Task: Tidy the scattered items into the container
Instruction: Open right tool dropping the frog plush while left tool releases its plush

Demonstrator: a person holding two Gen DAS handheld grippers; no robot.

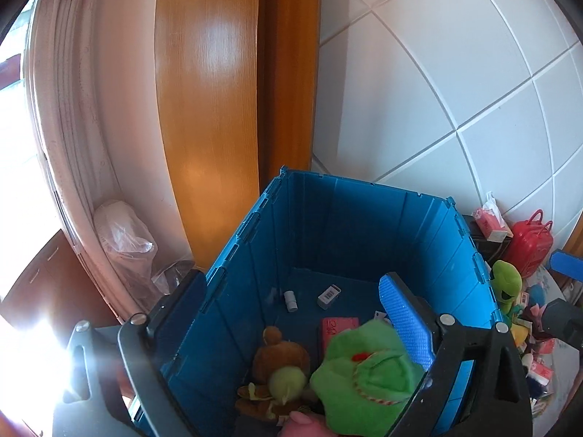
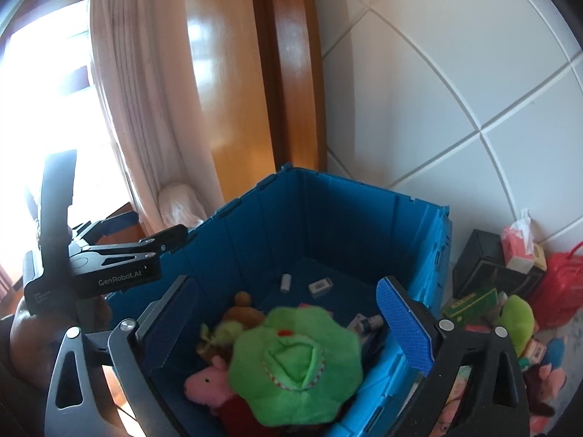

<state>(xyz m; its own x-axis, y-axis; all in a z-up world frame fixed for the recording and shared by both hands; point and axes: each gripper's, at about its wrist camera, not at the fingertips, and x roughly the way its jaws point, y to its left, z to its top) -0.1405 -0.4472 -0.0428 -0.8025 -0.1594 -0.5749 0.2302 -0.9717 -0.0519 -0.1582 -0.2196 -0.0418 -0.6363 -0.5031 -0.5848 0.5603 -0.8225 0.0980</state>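
**Both grippers open above the blue crate**

Left gripper (image 1: 295,313) spread wide, nothing between the pads. Right gripper (image 2: 291,313) likewise wide, empty. Below both, blurred: green plush (image 2: 297,360), inside the blue crate (image 2: 349,215), whether resting or in mid-air unclear. Beside it in the crate: brown plush (image 1: 280,357), pink pig plush (image 2: 207,386), small grey cylinder (image 1: 290,300), barcoded box (image 1: 328,295). Outside to the right, still scattered: green frog plush (image 1: 506,284), red toy case (image 1: 532,244), tissue pack (image 2: 517,244), black box (image 2: 484,266). Lower crate contents cut off by the frame edge. Window glare at left.
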